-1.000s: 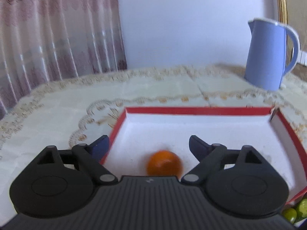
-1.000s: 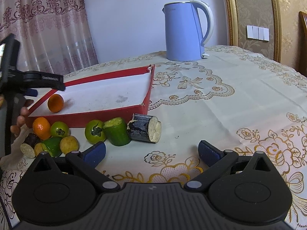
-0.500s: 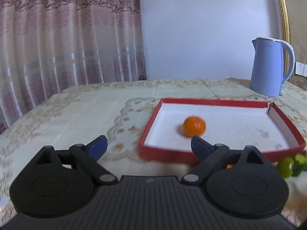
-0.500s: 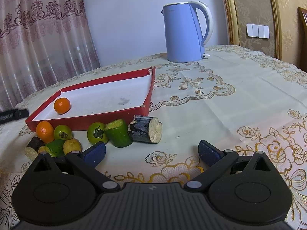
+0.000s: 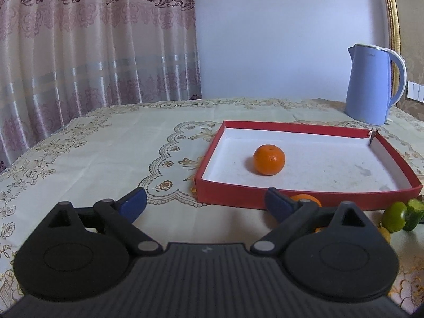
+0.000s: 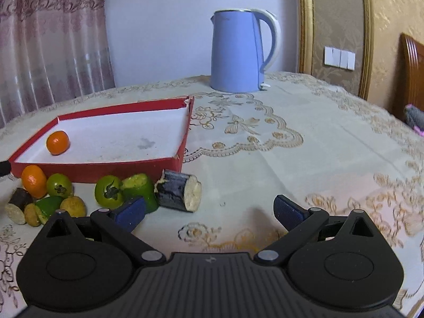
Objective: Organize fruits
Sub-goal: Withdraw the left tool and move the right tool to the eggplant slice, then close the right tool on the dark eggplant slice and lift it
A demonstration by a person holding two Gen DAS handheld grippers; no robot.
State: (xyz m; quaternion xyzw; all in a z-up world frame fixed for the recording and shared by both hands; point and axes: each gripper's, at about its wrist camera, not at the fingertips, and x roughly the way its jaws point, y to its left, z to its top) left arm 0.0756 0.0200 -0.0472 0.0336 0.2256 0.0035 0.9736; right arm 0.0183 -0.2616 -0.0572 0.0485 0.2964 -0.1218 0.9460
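An orange (image 5: 269, 159) lies alone in the red box (image 5: 304, 194) with a white floor, also seen as the orange (image 6: 57, 142) in the box (image 6: 106, 169). My left gripper (image 5: 204, 201) hangs just in front of the box's near wall; its jaws are opening and nothing is between them. A second orange (image 6: 34, 181), two green tomatoes (image 6: 59, 185) (image 6: 109, 192), a green cut piece (image 6: 139, 185) and a dark cut stalk (image 6: 177, 193) lie on the cloth before the box. My right gripper (image 6: 209, 208) is open and empty, right of the stalk.
A blue kettle (image 6: 238, 53) stands behind the box at the back of the table. Small cut pieces (image 6: 26, 209) lie at the left front of the fruit pile. A wooden chair (image 6: 413, 79) is at the table's right side. A curtain hangs at the left.
My left gripper has drawn back out of the box, and the orange stays inside it, a little farther in. The right wrist view has shifted only slightly.
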